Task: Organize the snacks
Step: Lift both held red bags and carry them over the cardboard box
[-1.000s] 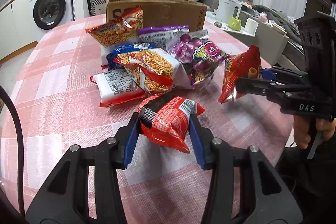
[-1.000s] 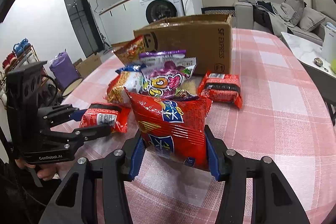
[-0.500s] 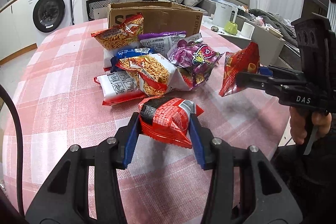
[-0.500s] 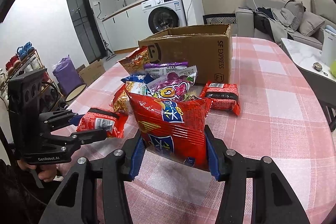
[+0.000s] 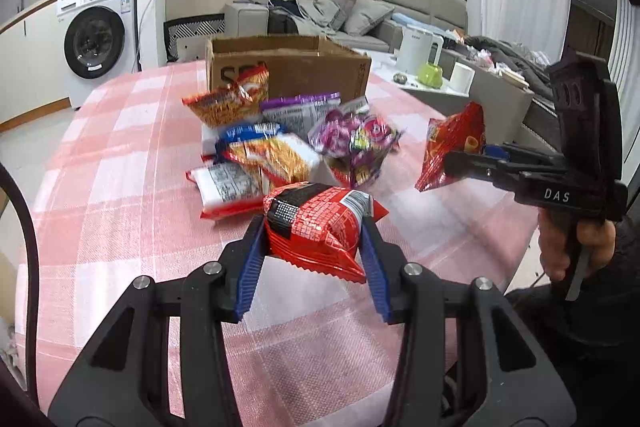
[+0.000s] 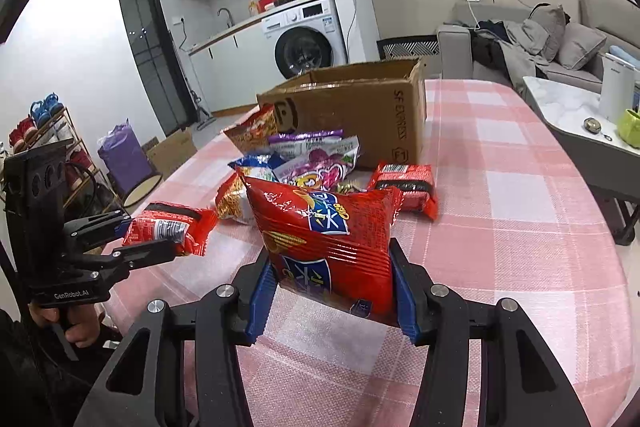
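i have a bag in each claw, both clear of the table (image 6: pixel 520 219). my left gripper (image 5: pixel 314 247) is clenched on the small red noodle packet (image 5: pixel 316 227), its pads biting the two sides, and my right gripper (image 6: pixel 332 291) is clenched on the bigger red crisp bag (image 6: pixel 328 239), which stands upright between the blue pads. the open cardboard box (image 6: pixel 360 107) sits at the far side of the table, with the rest of the snack pile (image 5: pixel 280 147) lying just in front of it.

what worries me: both bags are slick, glossy film puffed with air, so they are pillow-shaped and squashy. i judge a pinch on the flanks could slip if i swing too fast, or crush the crisps and noodles inside if i squeeze harder. the crisp bag is tall and held low, so it may flop over on the way. the pile lies between me and the box, and a low pass could drag a crinkly pack off the table edge. the box walls are stiff corrugated board with an upright rim, and a bag corner could catch on it. the checked cloth looks soft and woven, so it might ruck if snagged.
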The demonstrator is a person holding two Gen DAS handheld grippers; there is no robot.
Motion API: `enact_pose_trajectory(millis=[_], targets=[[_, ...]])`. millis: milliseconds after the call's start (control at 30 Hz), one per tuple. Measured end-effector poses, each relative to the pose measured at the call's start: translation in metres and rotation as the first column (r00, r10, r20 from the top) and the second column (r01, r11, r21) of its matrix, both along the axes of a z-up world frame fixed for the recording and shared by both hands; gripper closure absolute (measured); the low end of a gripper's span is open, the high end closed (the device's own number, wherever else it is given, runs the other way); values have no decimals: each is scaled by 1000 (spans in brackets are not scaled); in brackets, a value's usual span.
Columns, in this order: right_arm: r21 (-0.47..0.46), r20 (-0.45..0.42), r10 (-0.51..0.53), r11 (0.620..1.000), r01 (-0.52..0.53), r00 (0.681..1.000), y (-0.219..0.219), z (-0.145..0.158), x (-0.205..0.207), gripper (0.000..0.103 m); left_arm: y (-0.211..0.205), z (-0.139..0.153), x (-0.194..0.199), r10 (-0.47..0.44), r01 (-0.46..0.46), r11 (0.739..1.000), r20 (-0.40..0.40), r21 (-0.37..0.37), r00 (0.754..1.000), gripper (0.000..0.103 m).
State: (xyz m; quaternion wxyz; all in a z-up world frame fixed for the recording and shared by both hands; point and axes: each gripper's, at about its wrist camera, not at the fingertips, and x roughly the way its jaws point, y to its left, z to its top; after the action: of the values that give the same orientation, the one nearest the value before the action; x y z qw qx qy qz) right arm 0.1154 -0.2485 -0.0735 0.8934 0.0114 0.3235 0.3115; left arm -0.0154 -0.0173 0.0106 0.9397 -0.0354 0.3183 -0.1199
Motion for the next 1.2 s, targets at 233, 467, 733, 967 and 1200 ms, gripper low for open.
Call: enact_pose_trajectory(millis=[233,467,733,967,1200], targets=[[23,21,-9,1000,9,1000,-2,12,1,51,1,20,3,14,-14,1000,40,-6,999,60],[35,47,-16,999,15,999,0,27,5,51,3,39,14,43,-42,999,75,-10,996,60],[57,61,-38,998,34,997,4,45,18,51,10,60,36,89,-86,996,114,-25,990,60],[70,62,-46,997,42,997,10,59,34,51,17,73,61,130,-128,991,131,-24,983,60],[62,70,-46,997,41,997,18,66,48,51,26,77,83,160,-157,987,131,-32,978,60]])
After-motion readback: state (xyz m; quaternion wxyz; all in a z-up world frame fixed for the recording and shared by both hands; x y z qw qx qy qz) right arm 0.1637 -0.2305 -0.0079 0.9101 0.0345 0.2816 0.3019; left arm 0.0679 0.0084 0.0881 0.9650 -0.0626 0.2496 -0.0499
